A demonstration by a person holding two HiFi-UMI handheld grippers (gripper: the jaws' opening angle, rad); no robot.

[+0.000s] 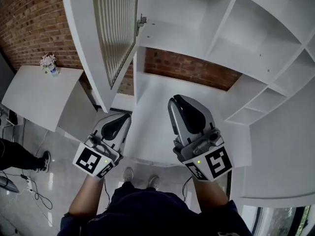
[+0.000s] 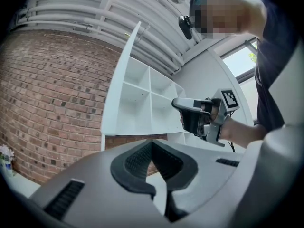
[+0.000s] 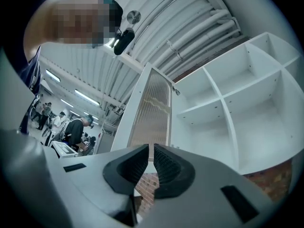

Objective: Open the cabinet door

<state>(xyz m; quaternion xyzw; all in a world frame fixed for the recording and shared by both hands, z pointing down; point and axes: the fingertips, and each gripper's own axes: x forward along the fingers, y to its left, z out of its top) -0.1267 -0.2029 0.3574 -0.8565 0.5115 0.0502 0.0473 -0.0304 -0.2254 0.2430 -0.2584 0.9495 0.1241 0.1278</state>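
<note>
So the cabinet (image 1: 256,38) is hanging up top right, with the door (image 1: 115,28) sticking out from its left side, swung open toward the person. The brick wall (image 1: 29,18) is running behind all of it, showing in a strip between the cabinet and the counter (image 1: 152,107) sitting underneath. Off to the left, a table (image 1: 34,95) is standing against that wall, with a flower pot (image 1: 48,63) sitting at its back edge. The left gripper (image 1: 124,118) is hovering near the door's lower corner, and the right gripper (image 1: 176,101) is hanging beside it, in front of the counter. The person's shoes (image 1: 140,178) are standing on the floor (image 1: 64,171) between the two grippers. Cables (image 1: 29,186) are lying far left, near another person's leg (image 1: 19,156).
</note>
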